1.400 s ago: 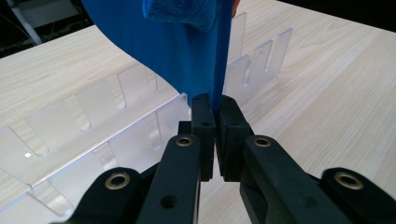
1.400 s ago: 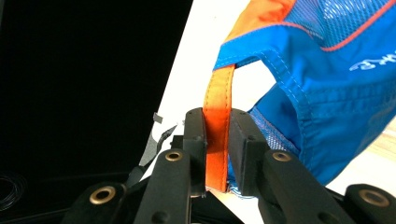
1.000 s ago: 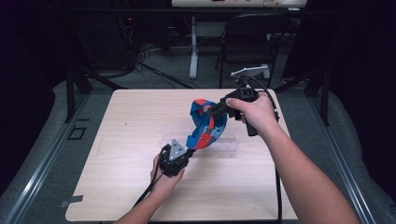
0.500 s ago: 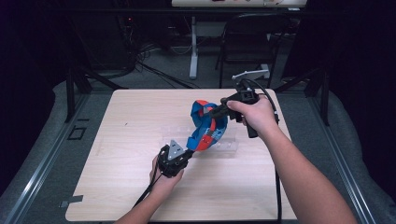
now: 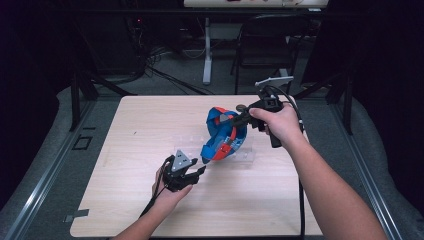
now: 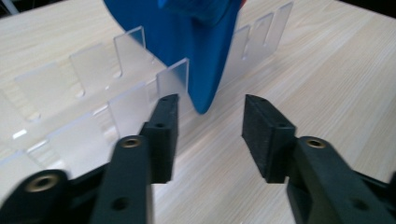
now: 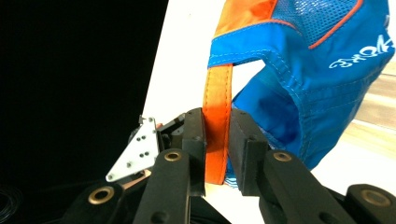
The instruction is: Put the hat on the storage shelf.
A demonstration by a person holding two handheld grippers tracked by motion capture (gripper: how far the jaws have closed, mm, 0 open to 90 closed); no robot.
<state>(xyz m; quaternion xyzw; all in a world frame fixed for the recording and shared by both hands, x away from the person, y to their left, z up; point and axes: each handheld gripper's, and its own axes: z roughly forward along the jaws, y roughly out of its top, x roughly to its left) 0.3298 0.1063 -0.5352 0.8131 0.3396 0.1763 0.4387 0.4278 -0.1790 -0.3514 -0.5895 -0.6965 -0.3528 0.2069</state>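
So the right gripper [image 7: 217, 144] has its jaws clamped on the orange strap [image 7: 218, 116] at the back of a blue and orange cap [image 5: 223, 137]. In the right gripper view the strap runs straight up between the two pads, squeezed from both sides, and the rest of the cap spreads out above and off to the right of the jaws, blue fabric and mesh with some white lettering on it. From the high view the cap hangs off the front of that gripper, tilted, with its brim pointing down toward the table [image 5: 125, 130] and the other hand.

The left gripper [image 6: 210, 135] has let go. Its jaws have just been opening, they stand apart now, and nothing is pressed between them. In the left gripper view the tip of the blue brim [image 6: 205, 70] sits just ahead of the gap between the pads, a little above it, not touching either one. Right behind and to the left of the jaws there's a clear plastic rack [image 6: 130, 88] with upright slotted dividers, and the brim comes down in among those dividers. The left pad is very near one of the clear uprights; can't tell whether it touches.
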